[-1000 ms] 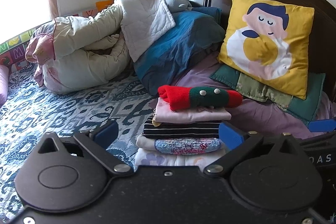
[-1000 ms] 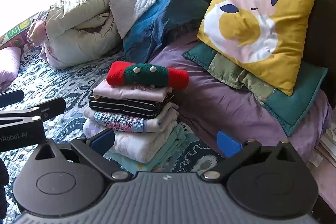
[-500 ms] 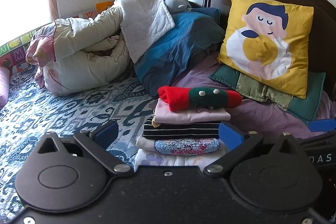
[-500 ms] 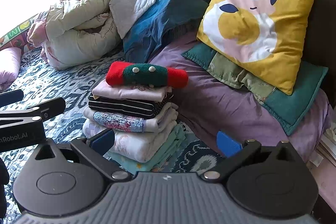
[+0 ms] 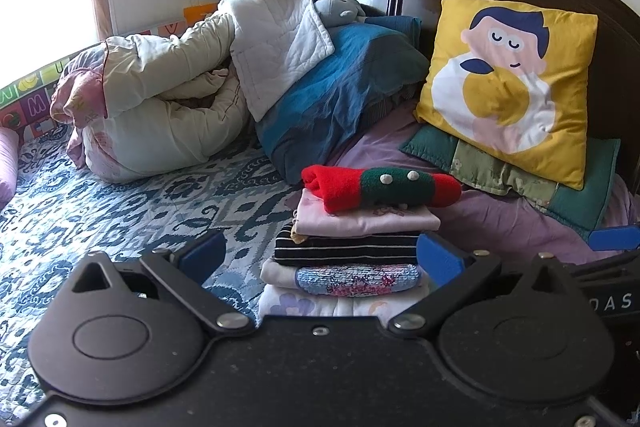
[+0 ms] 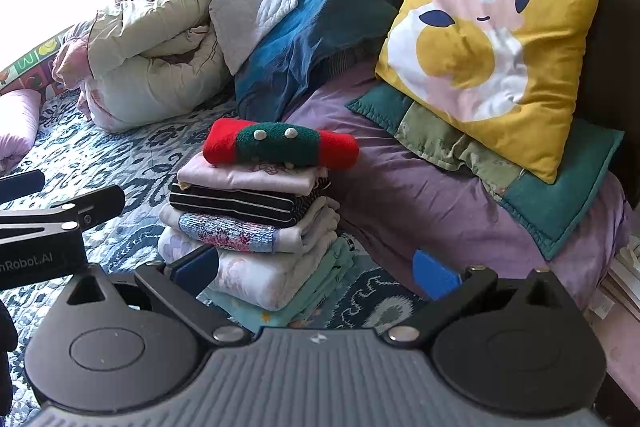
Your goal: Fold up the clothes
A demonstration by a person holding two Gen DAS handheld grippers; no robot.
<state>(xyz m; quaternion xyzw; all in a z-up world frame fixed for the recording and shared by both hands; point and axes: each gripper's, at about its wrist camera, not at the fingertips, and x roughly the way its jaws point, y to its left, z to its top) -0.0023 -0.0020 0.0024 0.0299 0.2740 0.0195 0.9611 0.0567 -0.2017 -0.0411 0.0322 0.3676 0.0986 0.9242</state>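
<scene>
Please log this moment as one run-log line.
left gripper: open, empty | right gripper: open, empty | folded stack: on bed, untouched

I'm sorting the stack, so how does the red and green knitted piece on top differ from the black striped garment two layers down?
The red and green knitted piece is rolled and fuzzy with white buttons; the black striped garment is folded flat, with thin white stripes. The first tops the stack; the second is sandwiched mid-stack. Both are stacked on the bed.

Black grippers, blue-padded fingers (image 5: pixel 438 259), silver screws.
</scene>
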